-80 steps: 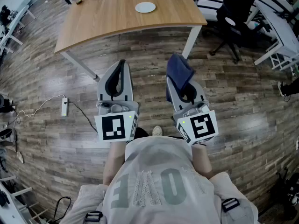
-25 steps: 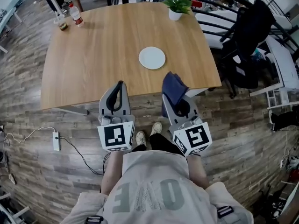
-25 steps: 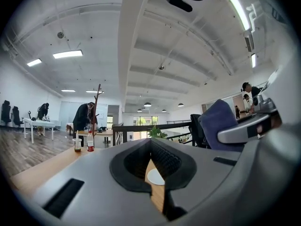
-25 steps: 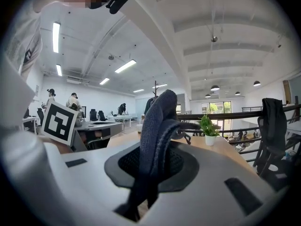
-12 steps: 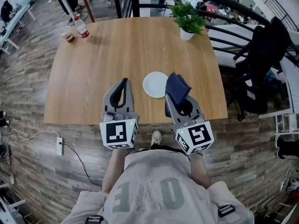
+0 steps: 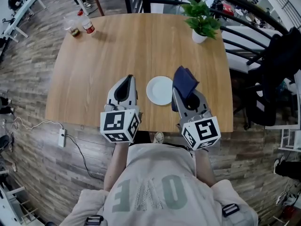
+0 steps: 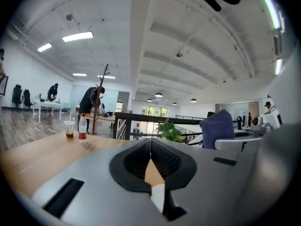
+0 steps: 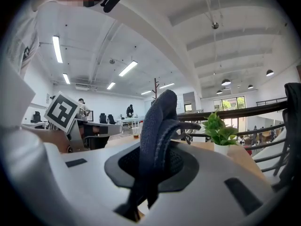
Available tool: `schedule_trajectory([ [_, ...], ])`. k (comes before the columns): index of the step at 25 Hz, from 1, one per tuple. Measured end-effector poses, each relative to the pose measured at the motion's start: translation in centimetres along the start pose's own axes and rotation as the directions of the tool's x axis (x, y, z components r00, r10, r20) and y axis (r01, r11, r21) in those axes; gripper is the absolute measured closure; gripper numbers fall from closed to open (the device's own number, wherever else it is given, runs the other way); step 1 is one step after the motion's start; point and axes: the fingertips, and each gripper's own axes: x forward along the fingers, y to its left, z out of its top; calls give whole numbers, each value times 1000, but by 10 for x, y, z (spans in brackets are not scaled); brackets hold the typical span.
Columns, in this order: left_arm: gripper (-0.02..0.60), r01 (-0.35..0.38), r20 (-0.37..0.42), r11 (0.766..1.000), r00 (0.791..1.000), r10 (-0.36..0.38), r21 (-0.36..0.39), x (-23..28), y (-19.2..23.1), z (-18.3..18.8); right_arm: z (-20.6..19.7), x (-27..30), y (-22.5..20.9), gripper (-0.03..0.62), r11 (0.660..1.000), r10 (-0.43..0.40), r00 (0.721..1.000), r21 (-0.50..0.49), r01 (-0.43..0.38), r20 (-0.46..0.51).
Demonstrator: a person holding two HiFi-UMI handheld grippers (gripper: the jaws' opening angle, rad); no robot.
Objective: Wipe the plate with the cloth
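1. While the right gripper [image 6: 181, 91] clamps the dark blue cloth [image 6: 185, 80] between its jaws, the left gripper [image 6: 127, 80] is closed on nothing.
2. The white plate [image 6: 160, 90] lies between them at the centre of the frame, near the table [image 6: 94, 65] edge.
3. Likely step: bringing the cloth to the plate. Next, it needs lowering onto the plate.
4. Count: two grippers, one cloth, one plate, one plant [image 6: 201, 18], one bottle [image 6: 86, 23], one cup [image 6: 72, 28].

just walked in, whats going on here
A person stands at a wooden table with a tool in each hand. The right tool is shut on a dark blue cloth; the left tool is shut and empty. A white plate lies on the table between them, and the cloth is not on it yet.
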Motion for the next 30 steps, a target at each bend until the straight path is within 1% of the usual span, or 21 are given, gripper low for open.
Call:
schedule_trajectory([
  [1,574,1,-20,1000,1000,-1,-27,6,3,-5,-2,5,-2,534,1000,3,1000,0,-3,-4],
  [3,572,10,-53,999,998,-13,-51,19,9,-15,-4,15,-8,534,1000,0,1000,7,0,-6],
  [5,569,43,-85,996,995,-49,-73,35,15,-23,-7,29,-13,533,1000,-14,1000,19,15,-6],
  [6,513,74,-111,991,990,-86,-111,45,16,-30,-8,35,-16,533,999,-25,1000,24,25,-10],
  [7,389,107,-147,980,980,-133,-170,55,16,-40,-10,41,-18,534,999,-35,999,29,36,-18],
  [8,348,129,-184,962,967,-176,-239,64,18,-52,-12,46,-19,533,999,-42,999,33,43,-31],
  [9,345,134,-219,945,954,-204,-299,71,21,-64,-14,50,-19,534,998,-43,998,38,45,-47],
  [10,345,124,-255,934,943,-216,-335,76,25,-78,-16,53,-20,533,998,-42,997,45,45,-63],
  [11,345,107,-297,932,930,-217,-348,79,29,-92,-18,55,-21,533,998,-41,996,53,45,-77],
  [13,345,77,-384,933,897,-219,-353,86,32,-122,-23,59,-31,533,996,-51,993,66,58,-107],
  [15,345,62,-450,918,857,-249,-391,94,31,-149,-31,66,-46,533,992,-84,988,86,96,-130],
  [17,347,54,-502,894,812,-298,-445,96,26,-174,-40,73,-56,533,985,-111,983,113,128,-146],
  [19,347,38,-553,874,761,-340,-484,89,19,-199,-52,76,-58,533,982,-112,979,134,135,-169],
  [20,347,27,-570,862,740,-358,-506,86,15,-209,-57,78,-58,534,980,-110,977,142,136,-182],
  [21,347,17,-577,847,724,-377,-531,84,11,-217,-62,79,-58,533,979,-108,975,150,138,-193],
  [22,347,9,-581,833,713,-394,-553,82,8,-223,-65,79,-58,533,977,-106,974,159,139,-201],
  [23,347,3,-586,824,701,-407,-567,80,5,-227,-68,80,-58,533,975,-105,973,170,141,-206],
  [25,347,-1,-604,819,675,-424,-574,77,2,-235,-70,82,-59,534,972,-105,973,187,145,-208],
  [26,347,-2,-609,816,666,-431,-578,77,1,-237,-70,82,-60,533,971,-106,973,190,146,-207],
  [28,348,-3,-606,806,661,-443,-592,79,-1,-239,-72,82,-61,534,970,-108,972,190,149,-209],
  [30,354,1,-605,805,658,-447,-594,81,-3,-240,-75,80,-63,533,969,-109,971,197,152,-214],
])
